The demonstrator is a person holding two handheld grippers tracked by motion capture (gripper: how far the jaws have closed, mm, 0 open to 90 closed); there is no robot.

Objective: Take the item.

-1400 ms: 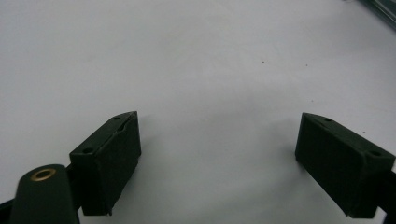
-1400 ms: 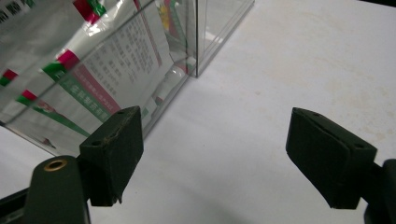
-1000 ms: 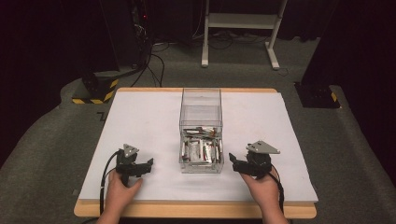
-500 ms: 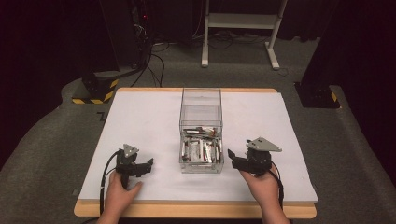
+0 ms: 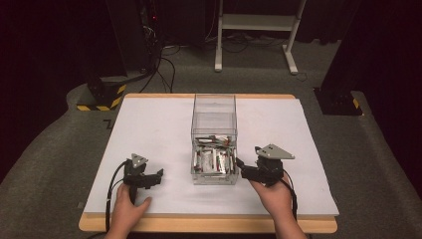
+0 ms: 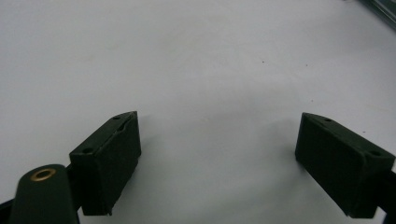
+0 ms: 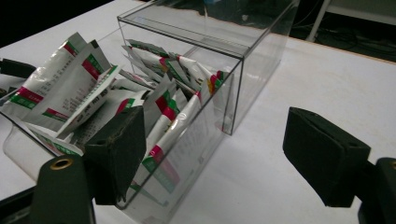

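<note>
A dark room with cables [image 5: 166, 59] and a white frame's legs [image 5: 259, 30] lies beyond my white surface [image 5: 149, 129], which sits on a wooden board over grey carpet. In the middle stands a clear plastic box [image 5: 214, 112], straight-walled and open on top, its near half stuffed with glossy white sachets [image 5: 213, 160] marked red and green. My right gripper [image 5: 244, 169] hovers just beside the box's near right corner, jaws wide and holding nothing; that clear wall stands between them and the sachets. My left gripper [image 5: 158, 175] rests well apart to the left, jaws also wide and empty. The right gripper view brings the sachets [image 7: 84, 88] close, crumpled and leaning against the box [image 7: 243, 70], print too small to read. The left gripper view gives bare matte surface [image 6: 196, 70] between blocky black jaws
</note>
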